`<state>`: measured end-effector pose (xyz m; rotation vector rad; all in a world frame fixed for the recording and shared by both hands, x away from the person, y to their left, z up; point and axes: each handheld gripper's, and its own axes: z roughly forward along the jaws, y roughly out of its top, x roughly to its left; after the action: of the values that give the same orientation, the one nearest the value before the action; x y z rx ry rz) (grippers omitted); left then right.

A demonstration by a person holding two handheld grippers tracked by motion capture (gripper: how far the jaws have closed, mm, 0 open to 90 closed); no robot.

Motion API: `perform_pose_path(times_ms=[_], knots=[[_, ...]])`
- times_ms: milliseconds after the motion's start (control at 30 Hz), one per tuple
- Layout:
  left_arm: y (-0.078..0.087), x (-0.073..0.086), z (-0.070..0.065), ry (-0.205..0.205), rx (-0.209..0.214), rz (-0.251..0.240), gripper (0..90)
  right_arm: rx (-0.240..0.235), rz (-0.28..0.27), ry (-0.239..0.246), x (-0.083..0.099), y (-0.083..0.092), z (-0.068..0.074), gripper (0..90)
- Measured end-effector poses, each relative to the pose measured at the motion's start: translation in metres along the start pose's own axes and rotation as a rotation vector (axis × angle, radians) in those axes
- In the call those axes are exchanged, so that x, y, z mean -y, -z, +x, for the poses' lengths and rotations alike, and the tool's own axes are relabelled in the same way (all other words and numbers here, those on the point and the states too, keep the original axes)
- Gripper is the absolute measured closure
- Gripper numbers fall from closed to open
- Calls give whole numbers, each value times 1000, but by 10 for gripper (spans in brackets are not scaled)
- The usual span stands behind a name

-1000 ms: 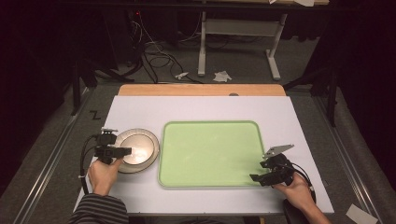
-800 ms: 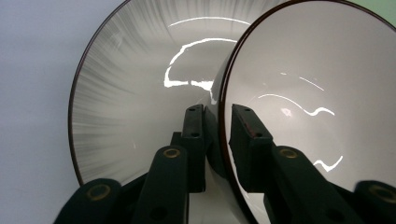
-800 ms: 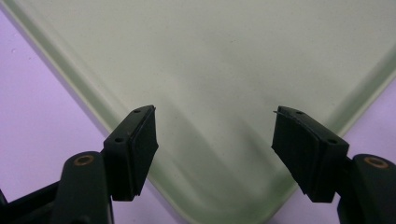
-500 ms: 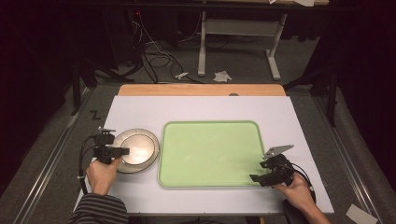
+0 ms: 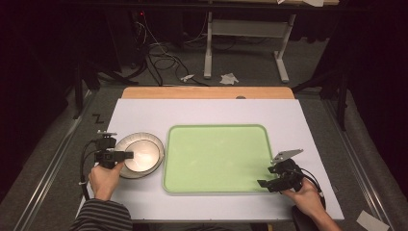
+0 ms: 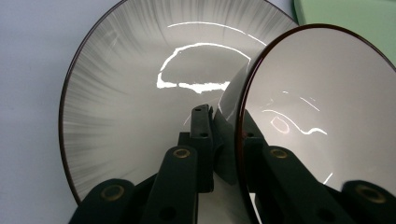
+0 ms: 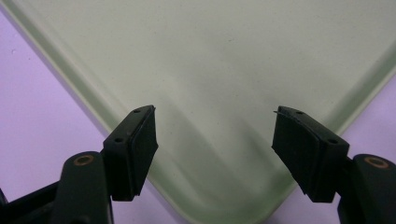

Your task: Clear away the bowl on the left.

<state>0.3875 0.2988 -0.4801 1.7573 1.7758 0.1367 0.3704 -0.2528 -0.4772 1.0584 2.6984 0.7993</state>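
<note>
From above, my left hand (image 5: pixel 103 178) sits at the table's (image 5: pixel 207 113) left edge, striped sleeve (image 5: pixel 102 217) coming in from the bottom, forearm pointing up the frame. My left gripper (image 5: pixel 126 155) lies level, aimed toward the tray, jaws over the near rim of the stacked bowls (image 5: pixel 144 150), which rest on the white tabletop just left of the green tray (image 5: pixel 216 151). My right hand (image 5: pixel 307 198) rests at the tray's near right corner, right gripper (image 5: pixel 263 184) angled toward the tray. Left gripper view: jaws have just been closing and are now pinched on the rim wall of the small bowl (image 6: pixel 317 112), one pad inside, one outside; it sits tilted inside the larger streaked bowl (image 6: pixel 140 93). Right gripper view: my jaws are spread wide with nothing between them, hovering over the tray's corner (image 7: pixel 224 70), purple-tinted tabletop on both sides.
</note>
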Motion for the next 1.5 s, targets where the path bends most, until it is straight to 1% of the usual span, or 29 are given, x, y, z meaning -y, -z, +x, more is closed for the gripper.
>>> perform_pose_path(times_ms=[33,100,133,167,233,267,333,400,433,467,533,600,633,667,800,833,867,900,967,1067,1133,1333,1367,1433,1467,1500], knots=[[1,0,0,-3,0,0,818,1,0,4,0,0,0,322],[2,0,-2,-17,-10,-12,817,4,1,-3,0,0,2,322],[4,0,-2,-24,-15,-23,817,3,-5,-3,0,0,2,322],[5,0,-3,-22,-13,-39,817,5,-6,-2,0,0,2,322],[9,-1,-1,-19,1,-57,819,7,-1,2,0,0,1,322],[10,-1,-1,-11,8,-70,819,3,-2,-2,0,1,0,322],[13,-1,-1,-21,4,-77,819,5,-4,1,0,1,0,322],[16,0,-1,-19,13,-90,819,12,-3,-5,0,1,2,322],[18,0,-1,-19,16,-98,819,15,-4,2,0,1,2,322],[19,0,0,-17,24,-104,818,14,-8,-3,0,1,2,322],[22,1,-1,-18,31,-115,818,21,-15,3,0,1,1,322],[23,0,-2,-19,30,-120,818,20,-11,0,0,1,1,322],[25,0,-4,-29,31,-126,818,17,-16,-1,1,1,0,322],[25,-1,-5,-34,30,-128,818,23,-9,-7,0,2,1,323],[28,-1,-8,-45,34,-142,818,14,-8,-5,0,1,2,322],[30,0,-10,-45,38,-155,817,15,-6,-3,0,1,2,322],[34,0,-12,-46,57,-178,818,17,-12,-1,1,2,1,323],[34,0,-12,-46,57,-178,818,17,-12,-1,1,2,1,323],[37,1,-14,-45,79,-195,818,13,-8,-4,1,1,1,322],[37,0,-18,-57,80,-200,818,9,-10,-11,1,1,0,322],[37,0,-19,-63,78,-194,817,13,-5,-3,1,1,2,322],[38,-3,-24,-76,100,-203,817,14,8,-13,0,0,-1,321],[39,-4,-28,-94,108,-194,817,7,-5,-29,1,1,-2,322],[40,-4,-33,-122,100,-190,817,8,-12,-25,1,1,-2,322],[41,-3,-35,-127,103,-190,817,10,-8,-27,1,1,-1,323],[41,-3,-35,-127,103,-190,817,9,-6,-14,1,1,-1,322]])
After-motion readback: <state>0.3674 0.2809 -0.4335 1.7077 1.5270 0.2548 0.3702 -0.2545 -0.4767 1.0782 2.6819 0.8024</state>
